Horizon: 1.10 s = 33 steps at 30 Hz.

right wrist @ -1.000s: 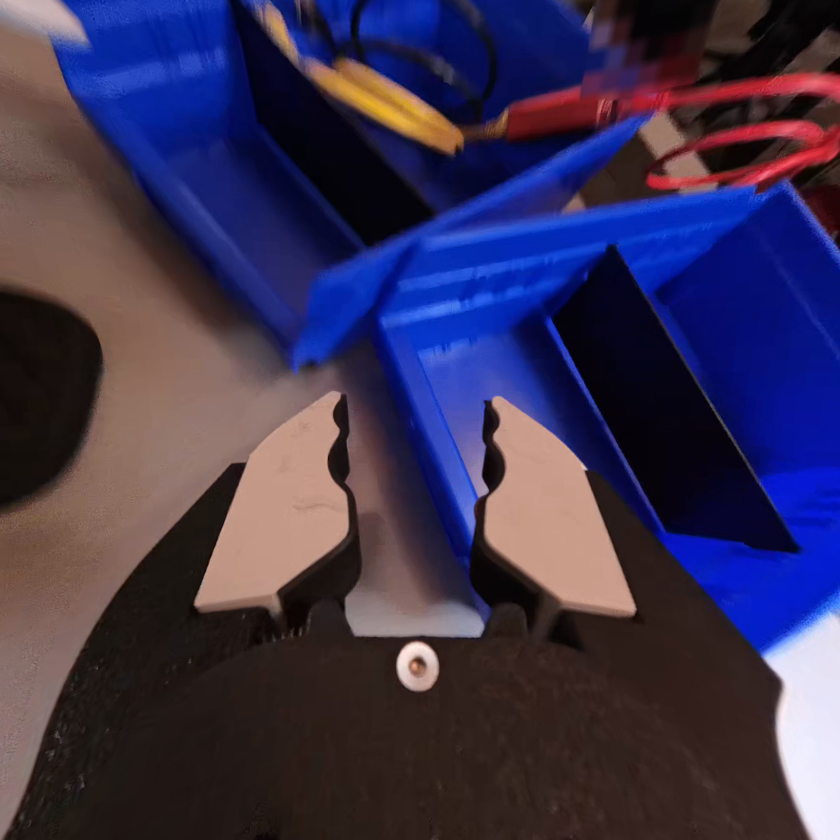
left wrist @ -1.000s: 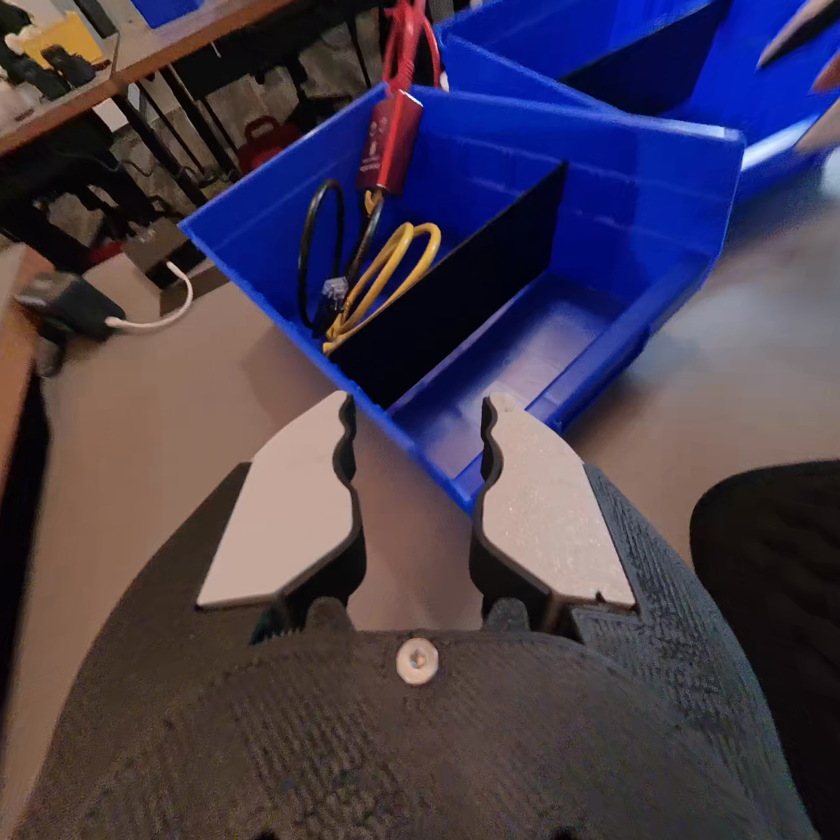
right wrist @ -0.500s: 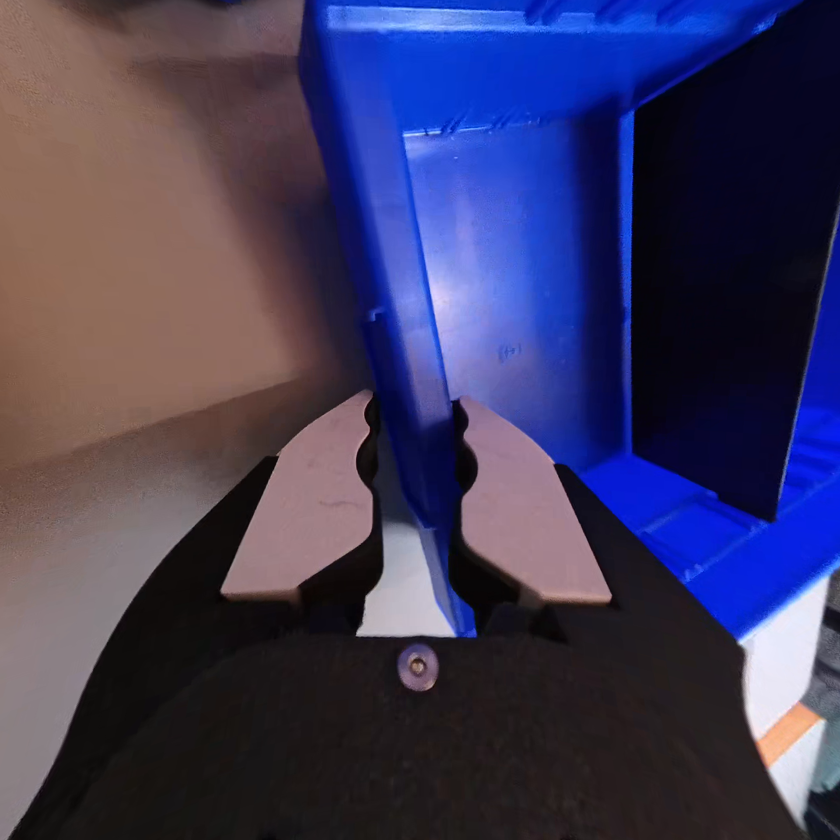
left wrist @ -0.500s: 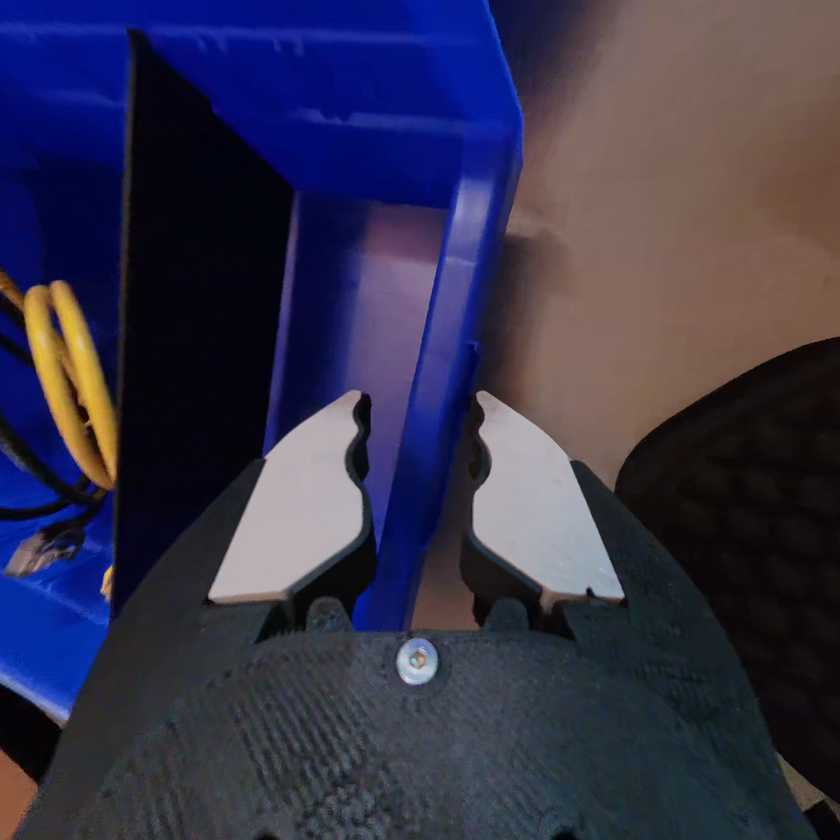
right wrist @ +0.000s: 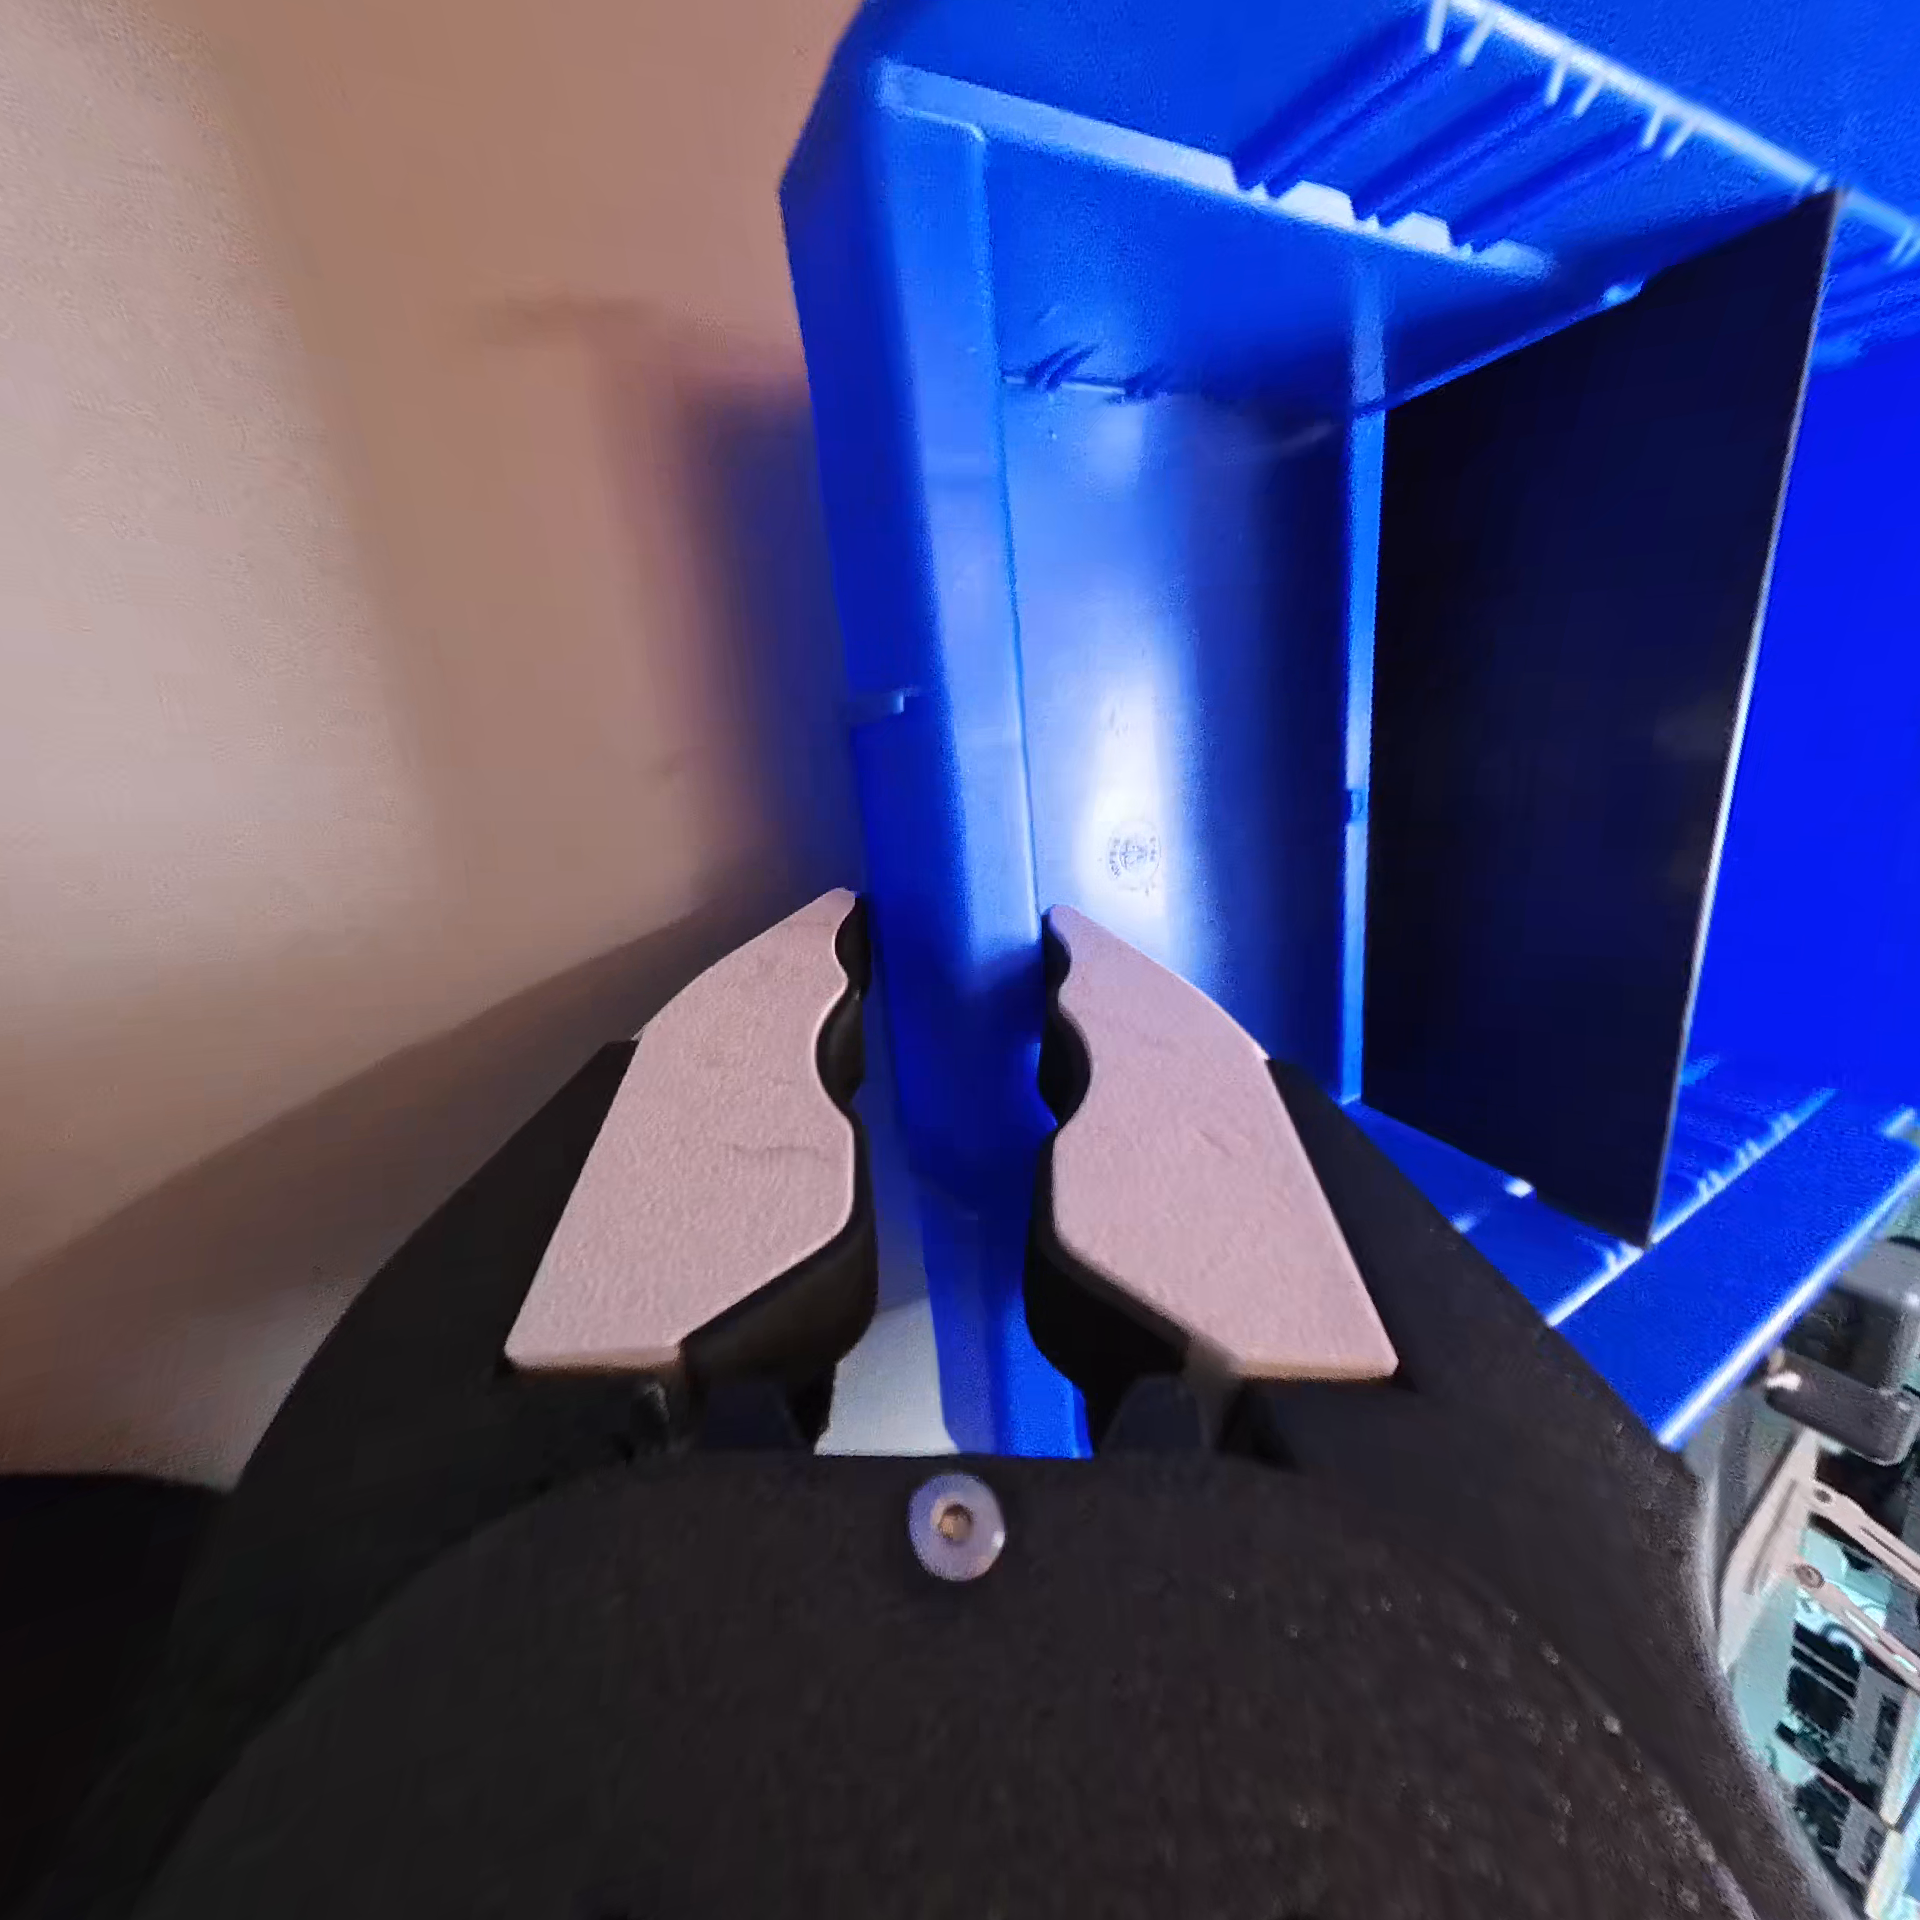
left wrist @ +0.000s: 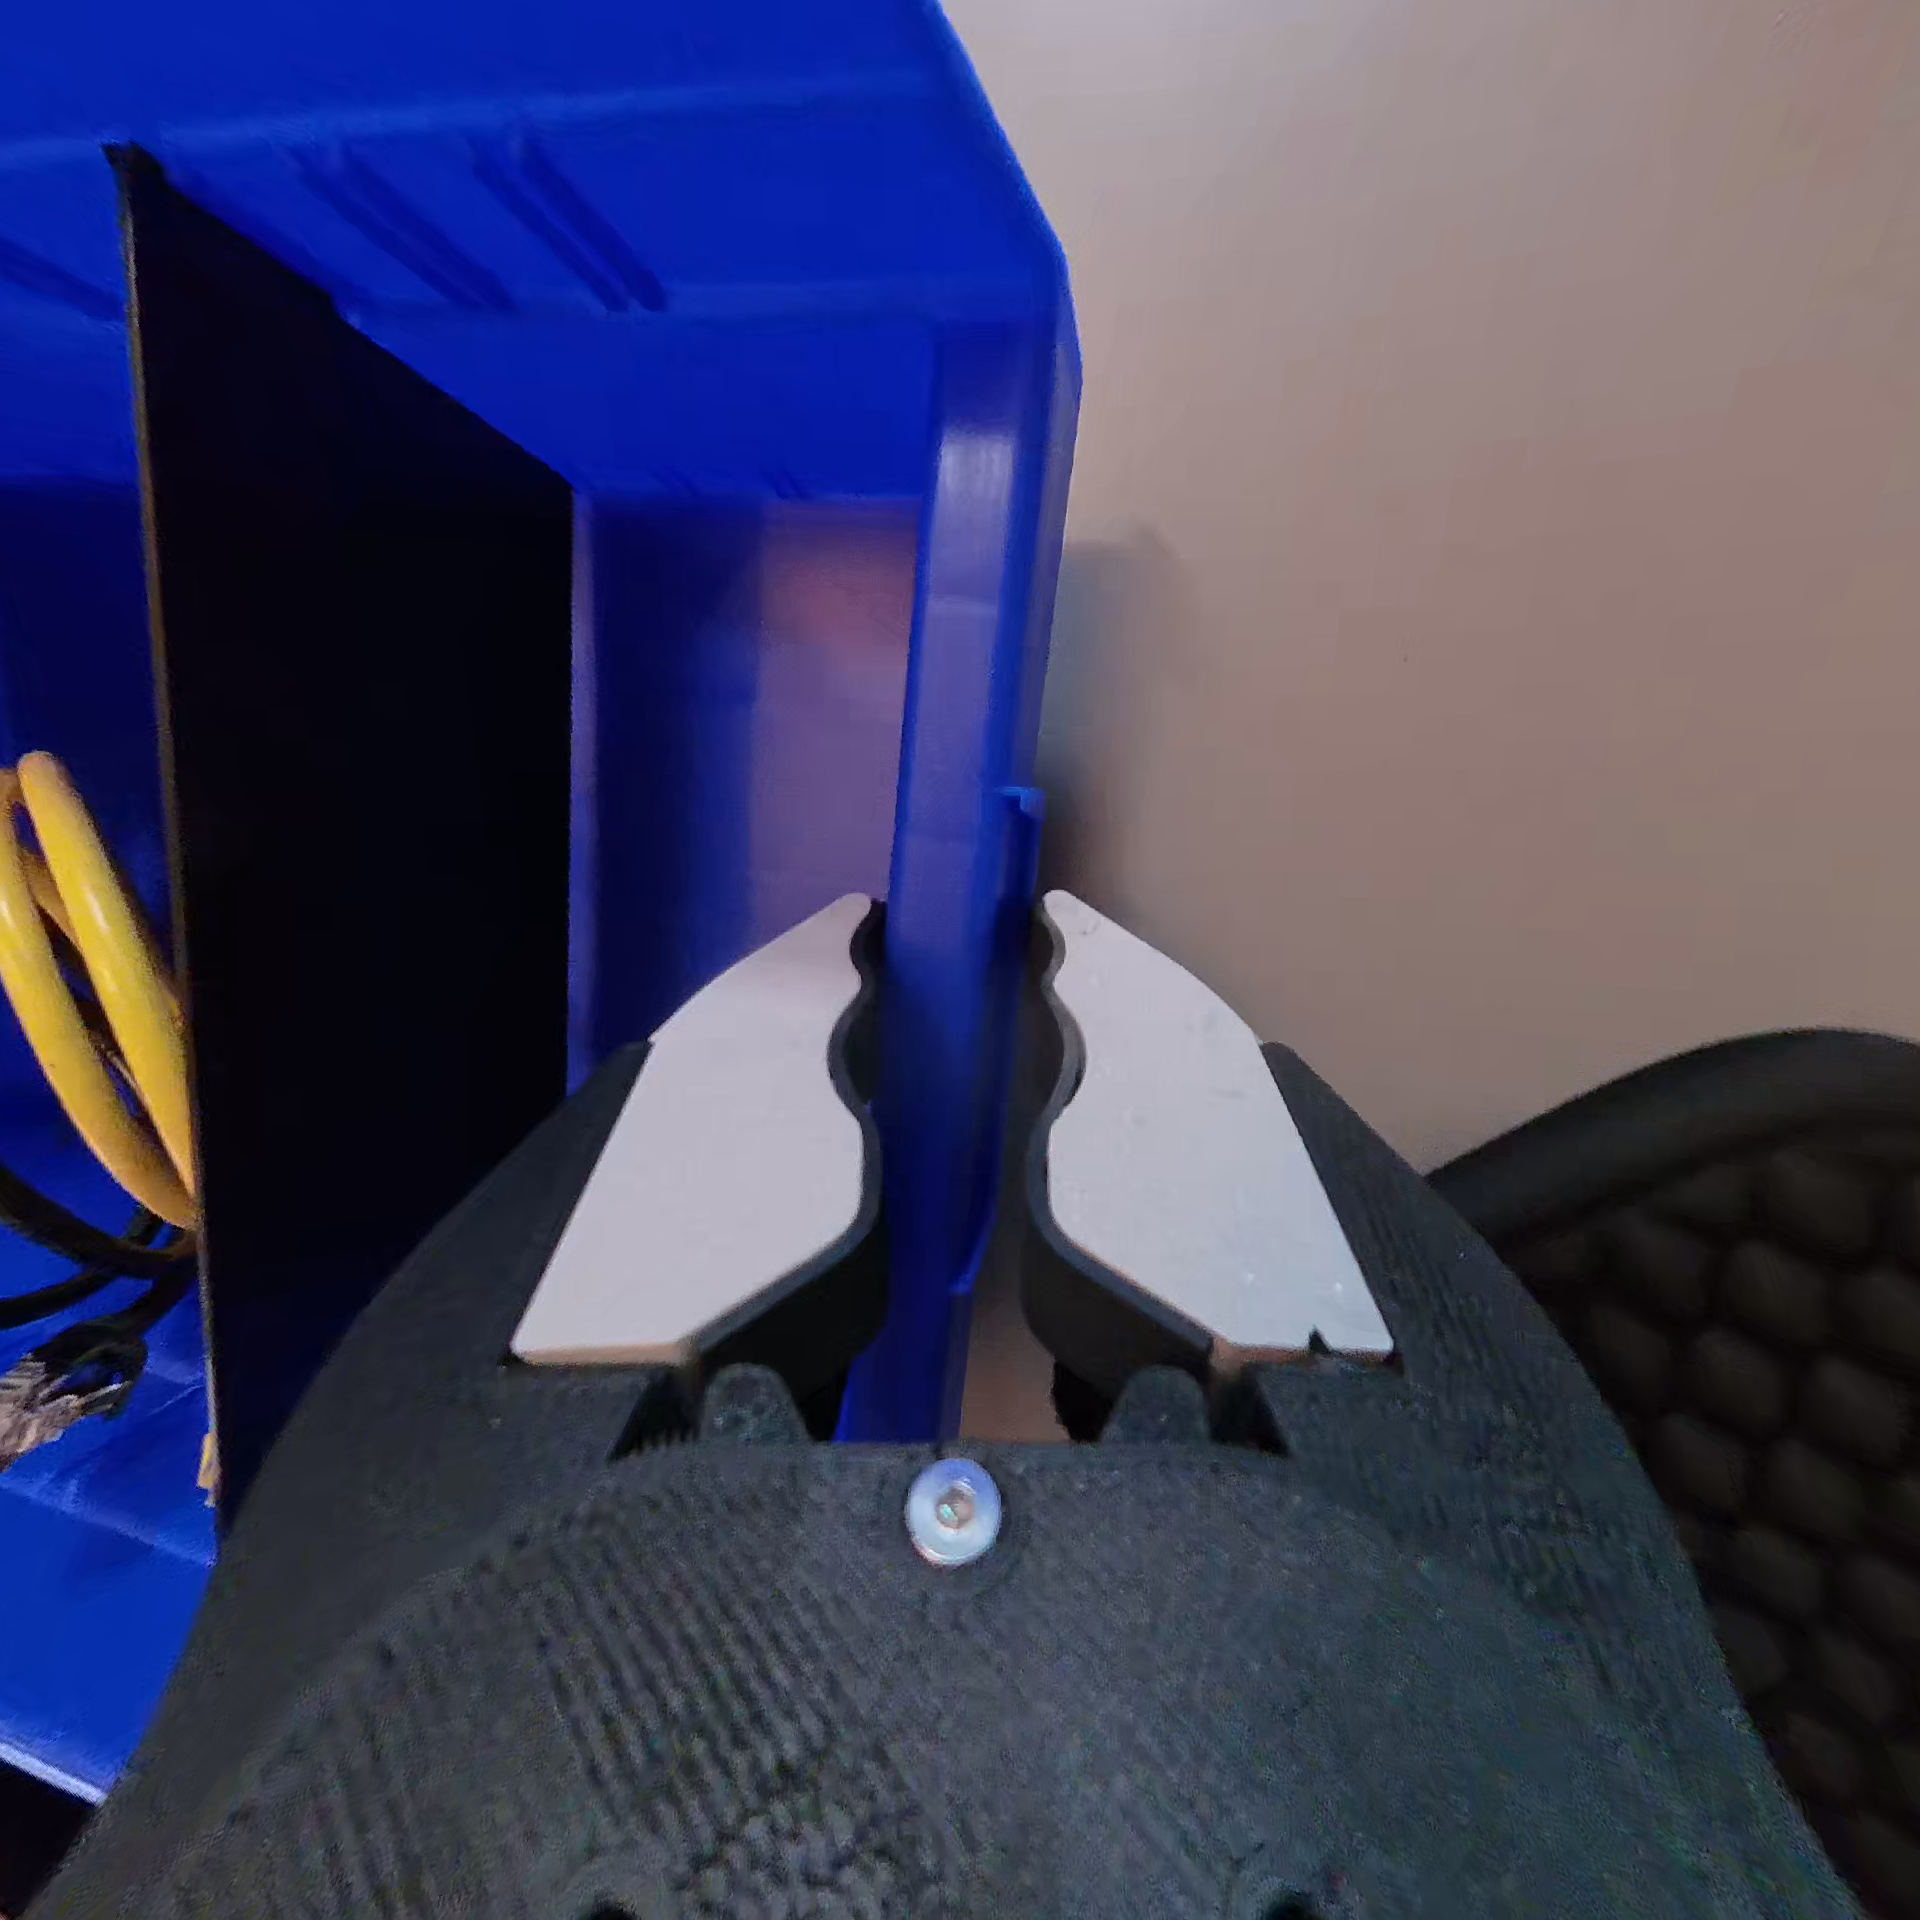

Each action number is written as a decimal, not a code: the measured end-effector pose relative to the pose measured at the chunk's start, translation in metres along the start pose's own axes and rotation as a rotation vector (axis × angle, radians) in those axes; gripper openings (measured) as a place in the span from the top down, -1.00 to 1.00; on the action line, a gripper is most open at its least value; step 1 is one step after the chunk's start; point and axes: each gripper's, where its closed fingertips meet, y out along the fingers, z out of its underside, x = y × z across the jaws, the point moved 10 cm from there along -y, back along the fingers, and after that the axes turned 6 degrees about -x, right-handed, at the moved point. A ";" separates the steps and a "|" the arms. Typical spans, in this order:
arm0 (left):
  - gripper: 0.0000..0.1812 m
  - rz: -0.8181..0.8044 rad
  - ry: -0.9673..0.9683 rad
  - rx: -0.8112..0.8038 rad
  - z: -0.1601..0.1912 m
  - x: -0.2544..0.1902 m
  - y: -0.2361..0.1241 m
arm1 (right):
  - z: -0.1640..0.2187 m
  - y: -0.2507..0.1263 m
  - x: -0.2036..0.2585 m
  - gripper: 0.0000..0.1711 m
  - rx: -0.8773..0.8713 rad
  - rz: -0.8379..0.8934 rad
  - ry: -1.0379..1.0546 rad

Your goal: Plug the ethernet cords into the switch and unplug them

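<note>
Our left gripper [left wrist: 956, 914] is clamped on the side wall of a blue bin [left wrist: 982, 582], one finger inside the bin, the other outside against the tan table [left wrist: 1455, 520]. The wall runs straight up between the pads, touching both. Just inside that wall sits an open compartment, then a black divider [left wrist: 353, 790] standing upright. Past the divider, at the left edge, we see the looped yellow ethernet cord [left wrist: 83, 987] and a black ethernet cord [left wrist: 73, 1288] with a clear plug end lying on the bin floor. A dark textured object [left wrist: 1745, 1299] sits on the table at lower right; we cannot tell what it is.

Our right gripper [right wrist: 951, 914] pinches the side wall of a second blue bin [right wrist: 914, 520] the same way, left finger outside over the table [right wrist: 312, 520], right finger inside. That bin's near compartment shows only bare floor, and a black divider [right wrist: 1558, 727] stands to the right. Some grey hardware [right wrist: 1829, 1558] shows blurred at lower right. The switch does not show in either view.
</note>
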 end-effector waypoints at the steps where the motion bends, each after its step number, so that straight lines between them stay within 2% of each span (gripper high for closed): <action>1: 0.72 -0.008 -0.009 0.001 -0.002 0.000 0.002 | 0.006 0.003 -0.008 0.66 -0.001 0.005 0.014; 11: 0.71 -0.083 -0.068 -0.001 -0.016 0.037 0.021 | 0.028 0.030 -0.069 0.66 0.019 0.005 -0.005; 13: 0.71 -0.117 -0.061 -0.020 -0.016 0.046 0.025 | 0.024 0.028 -0.071 0.53 0.004 0.080 0.006; 15: 0.68 -0.144 -0.066 -0.051 -0.016 0.053 0.024 | 0.009 0.014 -0.068 0.40 -0.136 0.100 0.103; 19: 0.64 -0.157 -0.134 -0.269 -0.024 0.063 -0.005 | -0.028 -0.024 -0.055 0.41 -0.559 0.076 0.343; 23: 0.59 -0.281 -0.228 -0.479 -0.038 0.100 -0.043 | -0.059 -0.032 -0.039 0.40 -0.824 0.075 0.477; 26: 0.57 -0.382 -0.324 -0.556 -0.048 0.143 -0.049 | -0.073 -0.017 -0.027 0.39 -0.928 0.074 0.550; 29: 0.51 -0.449 -0.410 -0.599 -0.055 0.180 -0.037 | -0.074 -0.001 -0.017 0.39 -0.963 0.098 0.558; 33: 0.47 -0.492 -0.433 -0.447 -0.065 0.212 0.004 | -0.067 0.007 -0.011 0.45 -0.994 0.116 0.543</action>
